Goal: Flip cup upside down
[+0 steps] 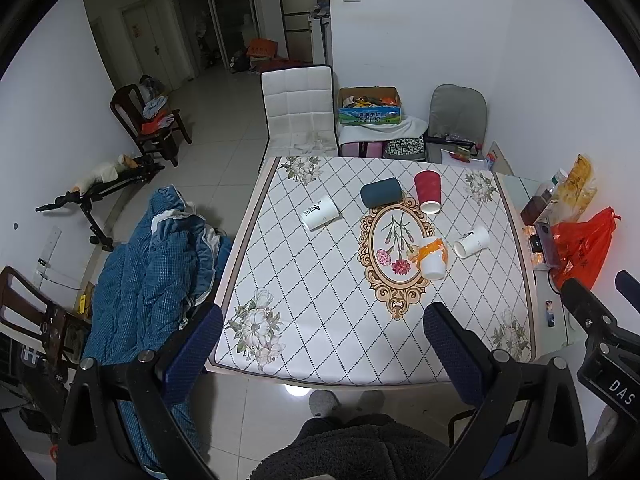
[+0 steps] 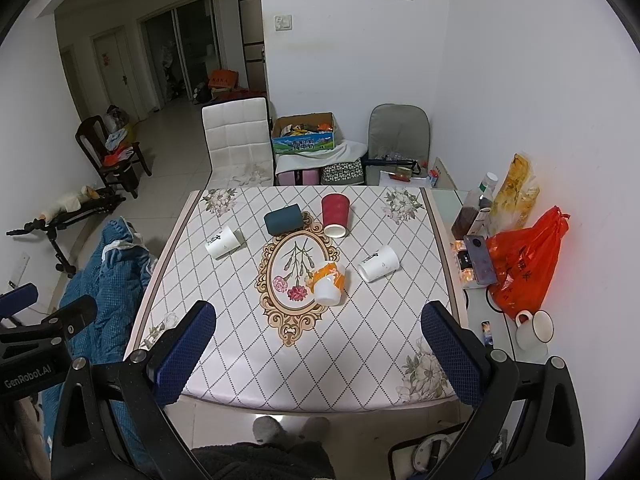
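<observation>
Several paper cups lie on their sides on the patterned table [image 1: 320, 320] [image 2: 248, 360]: a white cup [image 1: 320, 213] [image 2: 223, 241] at the left, a dark blue cup [image 1: 381, 192] [image 2: 283, 219], a red cup [image 1: 429, 192] [image 2: 336, 215], an orange-and-white cup [image 1: 432, 257] [image 2: 330, 282] by the oval flower print, and a white cup [image 1: 472, 241] [image 2: 378, 263] at the right. My left gripper [image 1: 324, 344] is open and empty above the near table edge. My right gripper [image 2: 318, 340] is open and empty above the near edge.
A side shelf at the right holds an orange bag [image 1: 584, 244] [image 2: 524, 260], bottles, a phone and a white mug [image 2: 534, 326]. A blue quilt [image 1: 156, 264] lies left of the table. A white chair [image 1: 298, 110] and boxes stand behind it.
</observation>
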`<state>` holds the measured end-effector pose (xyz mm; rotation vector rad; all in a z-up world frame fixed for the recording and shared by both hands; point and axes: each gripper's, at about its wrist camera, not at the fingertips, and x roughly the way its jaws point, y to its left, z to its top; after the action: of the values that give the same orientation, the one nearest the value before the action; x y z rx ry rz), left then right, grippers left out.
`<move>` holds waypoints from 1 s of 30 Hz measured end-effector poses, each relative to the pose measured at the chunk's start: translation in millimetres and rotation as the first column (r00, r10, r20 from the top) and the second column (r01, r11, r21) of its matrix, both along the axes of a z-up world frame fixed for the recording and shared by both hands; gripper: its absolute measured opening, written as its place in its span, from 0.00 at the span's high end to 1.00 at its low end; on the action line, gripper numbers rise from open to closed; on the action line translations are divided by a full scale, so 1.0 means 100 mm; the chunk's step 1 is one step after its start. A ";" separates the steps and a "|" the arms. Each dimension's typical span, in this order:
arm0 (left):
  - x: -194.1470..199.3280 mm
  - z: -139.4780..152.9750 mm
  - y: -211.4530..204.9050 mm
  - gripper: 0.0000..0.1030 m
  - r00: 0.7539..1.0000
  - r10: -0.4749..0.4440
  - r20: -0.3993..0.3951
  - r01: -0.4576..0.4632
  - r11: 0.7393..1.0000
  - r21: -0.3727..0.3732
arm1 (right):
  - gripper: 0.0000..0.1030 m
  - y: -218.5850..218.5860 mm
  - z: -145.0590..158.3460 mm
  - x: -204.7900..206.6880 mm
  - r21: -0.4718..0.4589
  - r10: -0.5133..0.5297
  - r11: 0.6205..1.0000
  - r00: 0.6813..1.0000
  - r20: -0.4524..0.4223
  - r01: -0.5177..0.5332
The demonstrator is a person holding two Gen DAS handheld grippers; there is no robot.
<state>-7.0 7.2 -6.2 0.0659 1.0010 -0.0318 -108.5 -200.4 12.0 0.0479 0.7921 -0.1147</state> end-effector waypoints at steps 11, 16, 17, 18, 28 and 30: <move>-0.03 0.01 0.04 0.00 1.000 0.000 0.001 0.000 1.000 0.002 | 0.00 0.00 0.02 0.01 0.003 -0.001 1.000 1.000 -0.001 0.001; -0.02 0.01 0.03 0.00 1.000 0.001 0.003 -0.001 1.000 0.003 | 0.00 0.00 0.02 0.00 0.004 0.000 1.000 1.000 -0.001 0.000; -0.04 0.01 0.04 0.00 1.000 0.000 0.006 0.000 1.000 0.002 | 0.00 0.00 0.02 0.00 0.003 0.001 1.000 1.000 -0.001 -0.001; -0.04 -0.01 0.03 0.00 1.000 -0.001 0.007 0.001 1.000 0.002 | 0.00 0.00 0.02 0.00 0.004 0.001 1.000 1.000 0.000 -0.001; -0.04 0.13 -0.02 0.00 1.000 -0.008 0.016 0.008 1.000 0.003 | 0.00 0.02 0.02 -0.04 0.004 -0.002 1.000 1.000 0.006 0.002; -0.03 0.14 -0.03 0.00 1.000 -0.009 0.016 0.009 1.000 0.004 | 0.00 0.01 0.03 -0.04 0.006 -0.002 1.000 1.000 0.006 0.002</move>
<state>-9.6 3.8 7.6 0.0744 0.9848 -0.0371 -112.6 -199.4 14.6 0.0545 0.7865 -0.1140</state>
